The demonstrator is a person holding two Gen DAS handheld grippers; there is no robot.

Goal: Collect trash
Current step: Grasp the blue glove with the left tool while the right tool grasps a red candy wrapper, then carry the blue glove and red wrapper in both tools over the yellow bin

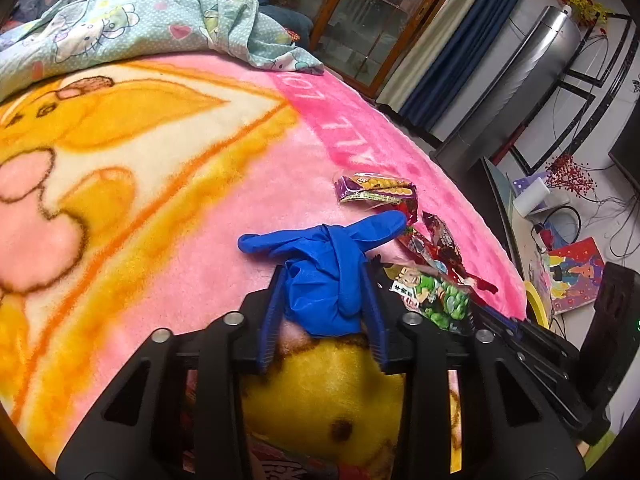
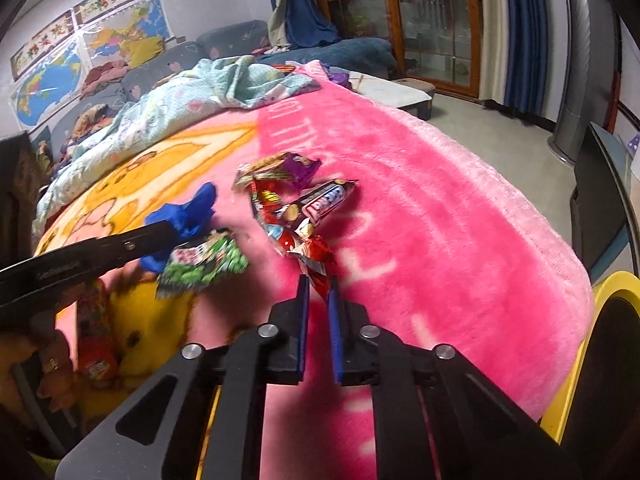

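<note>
My left gripper (image 1: 324,280) is shut on a crumpled blue glove (image 1: 324,264), low over the pink blanket (image 1: 160,240); the glove also shows in the right wrist view (image 2: 188,212). My right gripper (image 2: 318,284) is shut on the end of a red snack wrapper (image 2: 316,256). A green wrapper (image 2: 204,264) lies beside the left gripper, also in the left wrist view (image 1: 436,296). A purple wrapper (image 2: 280,170) and a dark wrapper (image 2: 320,204) lie just beyond; the purple wrapper shows in the left wrist view (image 1: 376,188).
A light blue quilt (image 2: 180,100) is bunched at the blanket's far end. A yellow-rimmed bin (image 2: 592,352) stands at the bed's right edge. A red package (image 2: 96,336) lies at the lower left. A silver column (image 1: 508,92) and cluttered desk stand beyond the bed.
</note>
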